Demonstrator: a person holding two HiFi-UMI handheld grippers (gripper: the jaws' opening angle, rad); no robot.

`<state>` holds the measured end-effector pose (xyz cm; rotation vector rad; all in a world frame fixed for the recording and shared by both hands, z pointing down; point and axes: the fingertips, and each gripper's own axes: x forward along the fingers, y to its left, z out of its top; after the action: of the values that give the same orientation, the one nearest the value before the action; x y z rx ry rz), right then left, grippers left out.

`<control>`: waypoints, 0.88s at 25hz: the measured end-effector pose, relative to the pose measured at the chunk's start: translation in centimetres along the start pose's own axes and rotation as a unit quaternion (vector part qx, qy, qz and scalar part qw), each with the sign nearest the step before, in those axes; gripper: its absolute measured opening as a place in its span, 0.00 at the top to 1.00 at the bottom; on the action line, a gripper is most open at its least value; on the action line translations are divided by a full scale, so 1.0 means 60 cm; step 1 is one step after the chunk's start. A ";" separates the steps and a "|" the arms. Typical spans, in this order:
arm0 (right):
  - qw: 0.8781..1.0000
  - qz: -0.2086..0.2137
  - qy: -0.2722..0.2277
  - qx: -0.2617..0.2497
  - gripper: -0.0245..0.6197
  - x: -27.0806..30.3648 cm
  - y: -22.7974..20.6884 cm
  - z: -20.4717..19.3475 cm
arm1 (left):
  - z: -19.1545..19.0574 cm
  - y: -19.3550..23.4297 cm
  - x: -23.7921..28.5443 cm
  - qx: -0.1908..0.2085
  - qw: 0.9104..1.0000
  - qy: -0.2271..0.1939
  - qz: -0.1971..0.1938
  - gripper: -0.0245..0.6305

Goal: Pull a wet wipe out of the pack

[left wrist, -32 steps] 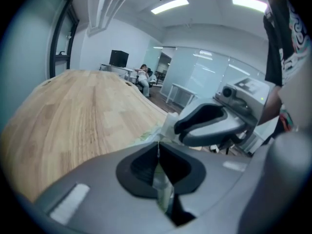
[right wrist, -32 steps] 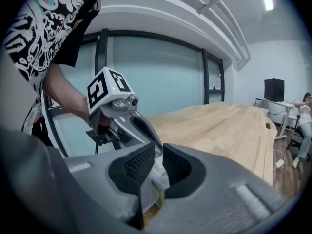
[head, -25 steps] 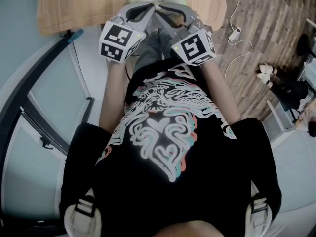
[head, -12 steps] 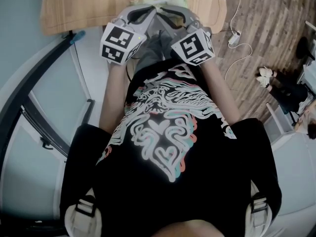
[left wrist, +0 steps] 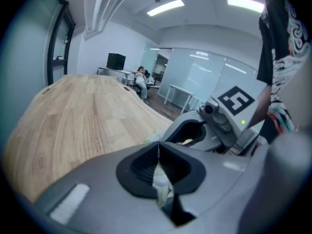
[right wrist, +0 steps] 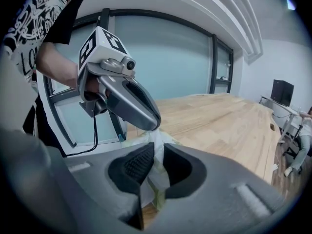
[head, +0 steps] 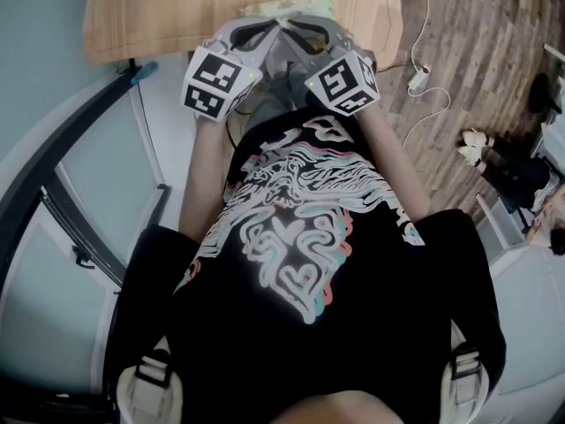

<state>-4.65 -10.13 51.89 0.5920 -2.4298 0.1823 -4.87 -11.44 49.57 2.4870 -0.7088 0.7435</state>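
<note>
The pale green wet wipe pack (head: 287,5) lies at the near edge of the wooden table (head: 177,11), half hidden under both grippers. My left gripper (head: 265,30) and right gripper (head: 298,28) meet tip to tip over it. In the left gripper view the left gripper (left wrist: 159,179) is shut on a thin white sheet, the wet wipe (left wrist: 160,185). The right gripper (right wrist: 155,172) is shut on the same wet wipe (right wrist: 157,155), which runs up to the left gripper's tip (right wrist: 152,126). Where the wipe joins the pack is hidden.
The table runs away from me in both gripper views. A glass wall with a dark frame (head: 79,193) is at the left. Wood flooring with a white cable and plug (head: 415,79) lies at the right. A seated person (left wrist: 141,77) is far off.
Both grippers stay tip to tip over the pack, still shut. Only the head view has drifted a little.
</note>
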 end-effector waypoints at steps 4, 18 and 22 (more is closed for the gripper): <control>1.000 0.000 -0.006 0.008 0.87 -0.001 -0.001 0.001 | -0.005 -0.008 -0.004 0.006 1.000 0.010 -0.002 0.97; 1.000 -0.006 0.001 0.002 0.88 0.005 0.001 0.002 | 0.010 0.002 -0.042 0.021 0.999 0.011 0.024 0.97; 1.000 -0.013 0.008 0.005 0.88 0.001 0.003 0.003 | 0.015 0.000 -0.051 0.027 0.999 0.008 0.032 0.97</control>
<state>-4.88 -10.05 51.78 0.6230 -2.4062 0.1874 -6.77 -10.85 47.05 2.5151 -0.7747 0.8144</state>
